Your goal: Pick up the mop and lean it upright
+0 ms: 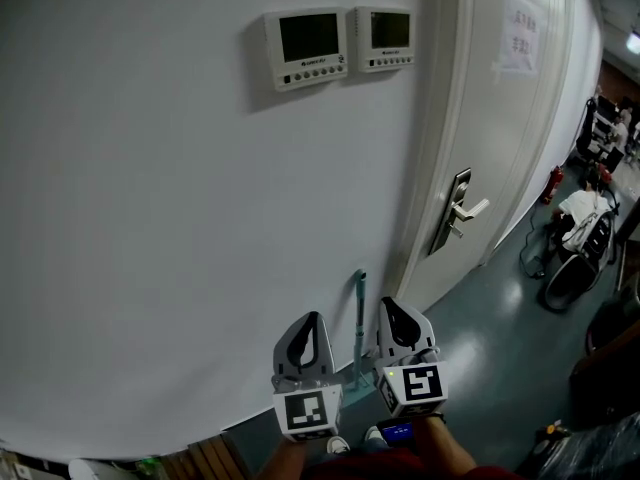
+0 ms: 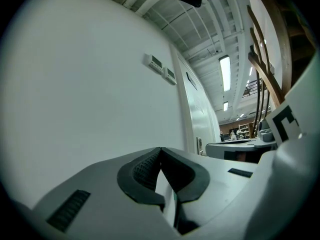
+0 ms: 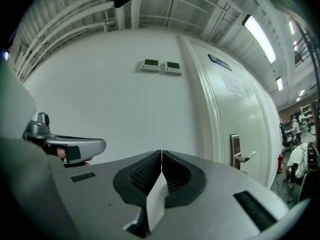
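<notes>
The mop shows only as a thin teal handle (image 1: 360,318) standing upright against the white wall, its head hidden below the grippers. My left gripper (image 1: 311,318) is just left of the handle and my right gripper (image 1: 393,305) just right of it; neither touches it. The left gripper view shows the left gripper (image 2: 160,149) with its pads pressed together and nothing between them, pointing at the bare wall. The right gripper (image 3: 161,152) is likewise shut and empty in its own view. The mop is out of both gripper views.
Two wall control panels (image 1: 305,46) hang high on the wall. A white door with a metal lever handle (image 1: 458,211) stands to the right. Further right are a fire extinguisher (image 1: 553,183) and a chair with white cloth (image 1: 580,230). Wooden slats (image 1: 205,460) lie at bottom left.
</notes>
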A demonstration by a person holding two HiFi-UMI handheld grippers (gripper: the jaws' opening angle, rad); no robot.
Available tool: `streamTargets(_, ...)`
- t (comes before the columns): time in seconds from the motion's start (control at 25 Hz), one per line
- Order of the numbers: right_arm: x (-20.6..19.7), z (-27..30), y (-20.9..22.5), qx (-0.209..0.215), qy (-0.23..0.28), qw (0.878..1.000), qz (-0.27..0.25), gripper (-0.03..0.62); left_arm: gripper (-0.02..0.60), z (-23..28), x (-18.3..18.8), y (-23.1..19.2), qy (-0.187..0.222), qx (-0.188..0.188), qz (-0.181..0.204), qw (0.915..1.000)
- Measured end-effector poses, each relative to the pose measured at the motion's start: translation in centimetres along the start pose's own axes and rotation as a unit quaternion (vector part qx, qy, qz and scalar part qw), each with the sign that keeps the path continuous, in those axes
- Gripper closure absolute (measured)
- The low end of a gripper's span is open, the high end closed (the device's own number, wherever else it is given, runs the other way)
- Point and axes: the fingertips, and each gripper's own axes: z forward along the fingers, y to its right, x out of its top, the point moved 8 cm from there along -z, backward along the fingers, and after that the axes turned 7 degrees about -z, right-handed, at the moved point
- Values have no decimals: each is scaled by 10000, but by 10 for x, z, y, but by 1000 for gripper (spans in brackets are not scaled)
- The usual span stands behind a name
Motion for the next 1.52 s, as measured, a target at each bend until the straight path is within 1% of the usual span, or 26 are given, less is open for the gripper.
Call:
streamTargets(0.4, -9, 15, 27, 15, -51, 10000, 38, 574, 568, 27, -5, 8, -14, 76, 11, 10000)
streamTargets(0.56, -21, 22, 32, 74, -110, 9999, 31, 574, 568, 32, -8, 11, -24, 106, 52, 9999)
streamTargets(0.72, -38, 33, 31, 294, -300, 9991, 59, 574, 568, 33, -9, 12, -25, 175, 63, 9998)
streamTargets(0.92, -59, 48, 27, 443, -608, 9972, 39, 572, 568, 31, -9, 13, -53, 262, 50, 9996)
streamTargets(0.96, -62, 52, 26, 491, -673, 9965, 100, 567, 568, 30, -8, 12, -57, 285, 58, 9996)
streamTargets(1.04, -71, 60, 23, 578, -815, 9947, 254, 472, 568, 28, -8, 12, -47, 324, 103, 9994)
streamTargets(1.28, -101, 82, 27, 565, -1157, 9917, 51, 463, 568, 20, -7, 14, -48, 413, 150, 9990)
streamTargets(1.4, -114, 95, 25, 726, -1314, 9887, 47, 427, 568, 15, -6, 12, -53, 488, 181, 9986)
streamTargets(1.52, -123, 105, 24, 773, -1416, 9869, 47, 418, 568, 11, -5, 9, -63, 567, 197, 9982)
